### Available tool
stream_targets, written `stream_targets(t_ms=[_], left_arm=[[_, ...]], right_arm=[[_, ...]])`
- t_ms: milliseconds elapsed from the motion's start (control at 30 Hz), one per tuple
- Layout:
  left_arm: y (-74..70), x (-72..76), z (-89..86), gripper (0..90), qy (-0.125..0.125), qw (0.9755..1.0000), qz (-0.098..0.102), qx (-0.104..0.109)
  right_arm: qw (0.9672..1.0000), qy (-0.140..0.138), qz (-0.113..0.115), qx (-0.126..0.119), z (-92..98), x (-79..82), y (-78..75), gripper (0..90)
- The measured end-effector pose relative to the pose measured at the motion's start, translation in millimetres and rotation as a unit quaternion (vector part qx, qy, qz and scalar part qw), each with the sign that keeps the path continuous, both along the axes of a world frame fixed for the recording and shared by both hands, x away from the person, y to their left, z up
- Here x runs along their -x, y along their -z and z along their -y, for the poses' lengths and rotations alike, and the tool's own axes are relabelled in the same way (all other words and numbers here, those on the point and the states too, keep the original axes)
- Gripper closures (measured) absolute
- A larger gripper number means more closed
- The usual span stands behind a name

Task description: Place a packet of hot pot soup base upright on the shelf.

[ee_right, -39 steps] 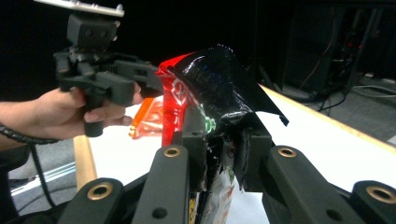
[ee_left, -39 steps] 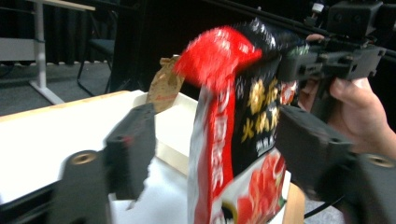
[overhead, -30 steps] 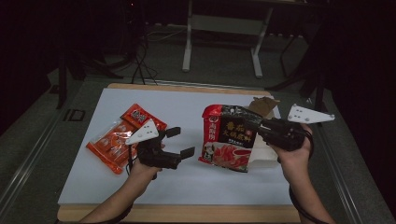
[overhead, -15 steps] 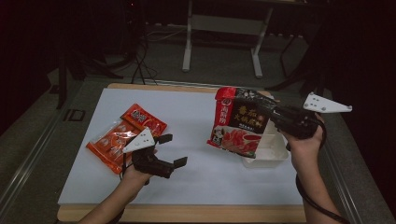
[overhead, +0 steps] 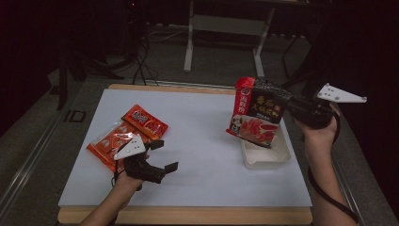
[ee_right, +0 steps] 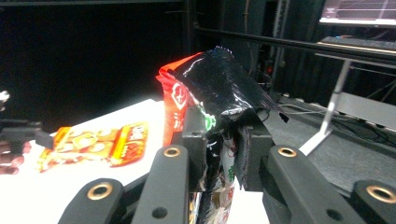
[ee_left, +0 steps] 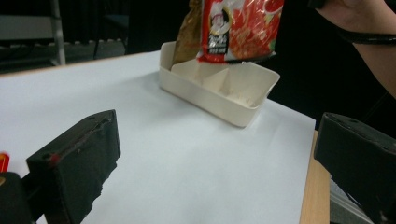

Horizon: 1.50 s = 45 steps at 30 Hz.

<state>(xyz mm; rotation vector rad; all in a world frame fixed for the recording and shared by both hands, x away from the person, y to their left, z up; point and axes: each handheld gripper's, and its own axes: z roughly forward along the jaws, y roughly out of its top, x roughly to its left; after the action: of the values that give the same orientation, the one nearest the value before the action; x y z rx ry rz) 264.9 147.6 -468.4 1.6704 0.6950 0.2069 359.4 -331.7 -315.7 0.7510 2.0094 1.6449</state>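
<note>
My right gripper (overhead: 288, 107) is shut on the top edge of a red and black food packet (overhead: 255, 112), which hangs upright just above a white divided tray (overhead: 266, 159). In the right gripper view the jaws (ee_right: 222, 140) pinch the crumpled packet (ee_right: 210, 74). My left gripper (overhead: 165, 154) rests low over the white board, beside two orange snack packets (overhead: 127, 135). Its jaws have just been opening and stand wide with nothing between them. The left gripper view (ee_left: 217, 140) looks across the board at the tray (ee_left: 219, 88) and the hanging packet (ee_left: 238, 28).
The white board (overhead: 202, 155) lies on a wooden table whose edge (overhead: 188, 215) runs along the front. The orange packets (ee_right: 93, 142) lie at the board's left. Metal stand legs (overhead: 221, 28) and cables are on the dark floor behind.
The right gripper has lifted the red and black packet off the board and carried it right, over the tray. The left gripper has pulled back toward the front left and sunk lower.
</note>
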Motion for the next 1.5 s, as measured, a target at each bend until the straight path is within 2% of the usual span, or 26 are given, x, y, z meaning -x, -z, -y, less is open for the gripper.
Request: stream_targets(t_ms=[67,167,267,367,433,533,633,667,733,1033,1200,1333,1433,1500], left_arm=[[5.3,0.9,-1.8,1.0,0.001,1.0000,-0.006,0.000],[10.8,2.3,-3.7,1.0,0.000,1.0000,-0.004,-0.004],[15.7,5.7,-5.0,1.0,0.002,0.9995,0.031,-0.009],[18.8,8.4,-5.0,1.0,0.008,0.9990,0.041,-0.016],[20.7,9.2,-5.7,1.0,0.012,0.9991,0.038,-0.018],[23.8,10.0,-6.9,1.0,0.012,0.9991,0.036,-0.020],[26.6,10.5,-8.1,1.0,0.011,0.9993,0.032,-0.019],[27.3,10.4,-8.6,1.0,0.012,0.9993,0.031,-0.019],[28.3,10.3,-8.7,1.0,0.013,0.9994,0.029,-0.016],[30.5,10.7,-10.2,1.0,0.014,0.9996,0.025,-0.005],[30.9,10.0,-10.6,1.0,0.015,0.9996,0.023,0.000],[32.5,9.6,-10.7,1.0,0.015,0.9997,0.020,0.001],[33.7,9.2,-10.4,1.0,0.014,0.9997,0.019,-0.002],[34.1,9.2,-10.4,1.0,0.014,0.9997,0.018,-0.003]], right_arm=[[1.0000,0.002,-0.002,-0.003,5.4,-3.3,0.8,76.6],[0.9999,0.011,-0.002,0.003,12.3,-8.0,2.4,76.5],[0.9996,0.026,-0.002,0.013,17.7,-13.0,3.5,76.4],[0.9990,0.037,0.005,0.025,22.5,-17.0,4.2,76.4],[0.9983,0.048,0.013,0.030,25.7,-19.1,5.0,76.3],[0.9985,0.038,0.025,0.031,32.1,-24.9,7.5,76.3],[0.9989,0.034,0.019,0.027,35.9,-28.3,9.3,76.3],[0.9986,0.027,0.027,0.036,38.6,-32.6,13.5,76.4],[0.9987,0.023,0.026,0.037,39.5,-36.3,17.2,76.5],[0.9948,0.034,0.054,0.079,39.4,-50.7,35.1,76.4],[0.9929,0.033,0.065,0.094,38.4,-57.8,48.0,76.2],[0.9924,0.026,0.061,0.104,35.0,-61.5,56.0,76.2],[0.9935,0.016,0.055,0.099,31.4,-64.2,60.9,76.1],[0.9951,0.005,0.050,0.085,30.2,-66.4,63.4,75.8]])
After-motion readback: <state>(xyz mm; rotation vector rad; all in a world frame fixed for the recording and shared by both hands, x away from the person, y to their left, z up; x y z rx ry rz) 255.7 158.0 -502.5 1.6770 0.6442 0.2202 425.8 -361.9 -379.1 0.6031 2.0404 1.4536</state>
